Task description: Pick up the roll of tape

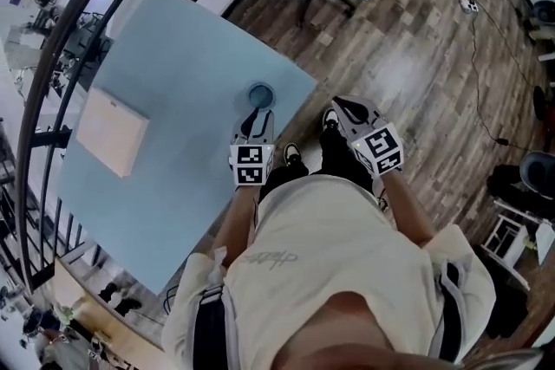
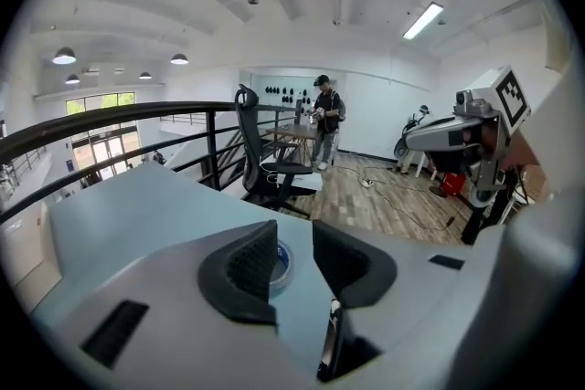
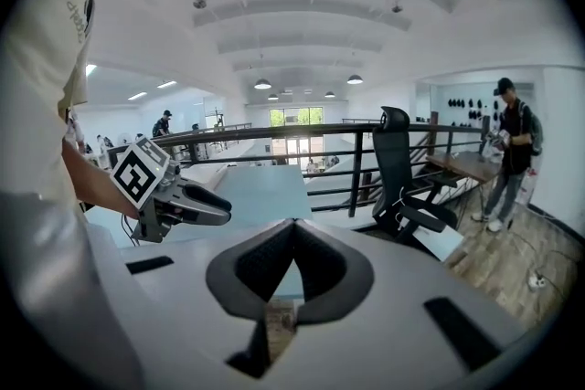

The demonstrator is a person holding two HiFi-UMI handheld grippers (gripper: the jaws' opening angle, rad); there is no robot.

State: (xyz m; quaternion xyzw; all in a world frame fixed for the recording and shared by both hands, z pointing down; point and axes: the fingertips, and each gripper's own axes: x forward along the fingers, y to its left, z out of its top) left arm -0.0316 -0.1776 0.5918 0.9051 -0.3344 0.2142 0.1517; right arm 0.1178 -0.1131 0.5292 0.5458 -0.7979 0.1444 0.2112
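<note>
lying flat on light blue table (image 1: 173, 56) near its corner: roll of tape (image 1: 261, 94) | hovering just beside it, jaws parted, gripping nothing: left gripper (image 1: 257, 117) | hanging over wood floor (image 1: 416, 39) beside table, jaws pressed together, empty: right gripper (image 1: 340, 106)

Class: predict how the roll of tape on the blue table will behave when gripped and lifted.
The roll of tape lies flat on the table, so it probably won't roll. Small, so likely light. Its round rim might slip between the open jaws of the left tool.
</note>
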